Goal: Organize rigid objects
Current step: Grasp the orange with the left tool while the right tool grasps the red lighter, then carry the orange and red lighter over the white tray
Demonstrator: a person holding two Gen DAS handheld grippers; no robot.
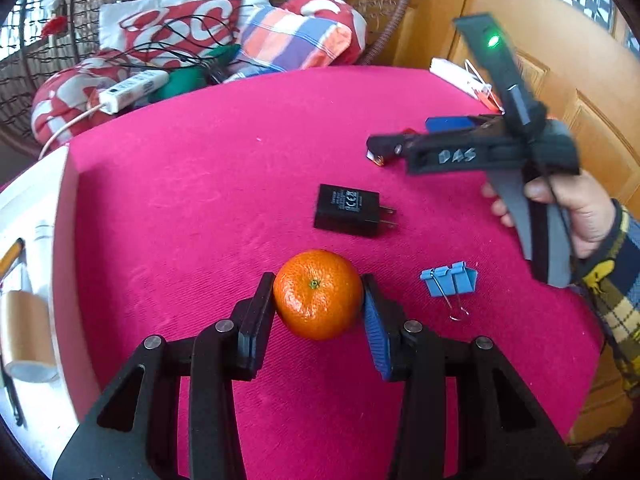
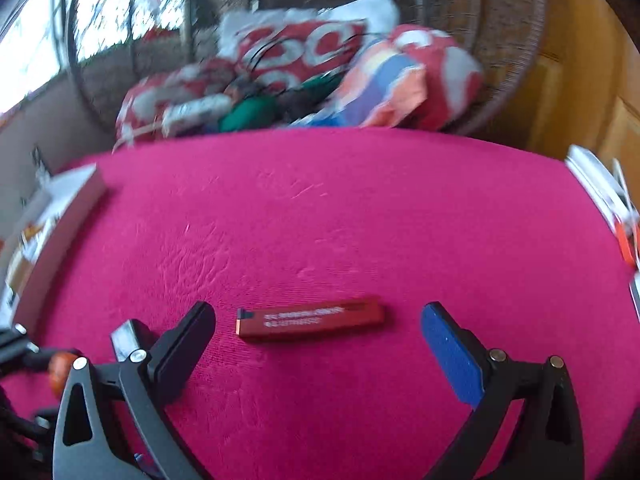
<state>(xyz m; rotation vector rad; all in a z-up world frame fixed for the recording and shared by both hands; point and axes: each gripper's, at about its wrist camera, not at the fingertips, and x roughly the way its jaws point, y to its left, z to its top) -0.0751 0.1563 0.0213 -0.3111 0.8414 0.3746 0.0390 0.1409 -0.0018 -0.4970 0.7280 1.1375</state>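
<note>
On the pink cloth (image 1: pixel 200 200), an orange (image 1: pixel 318 294) sits between the left gripper (image 1: pixel 319 300) pads, both touching its sides, jaws part closed on it. Just behind the orange lies a black charger (image 1: pixel 346 210); right of the orange, a blue clip (image 1: pixel 450 280). Farther back right of the orange, the right gripper (image 2: pixel 318 322), held by a hand (image 1: pixel 580 216), hangs wide open over a red stick (image 2: pixel 310 317), pads clear of it. Cushions (image 1: pixel 180 28) lie beyond the cloth.
</note>
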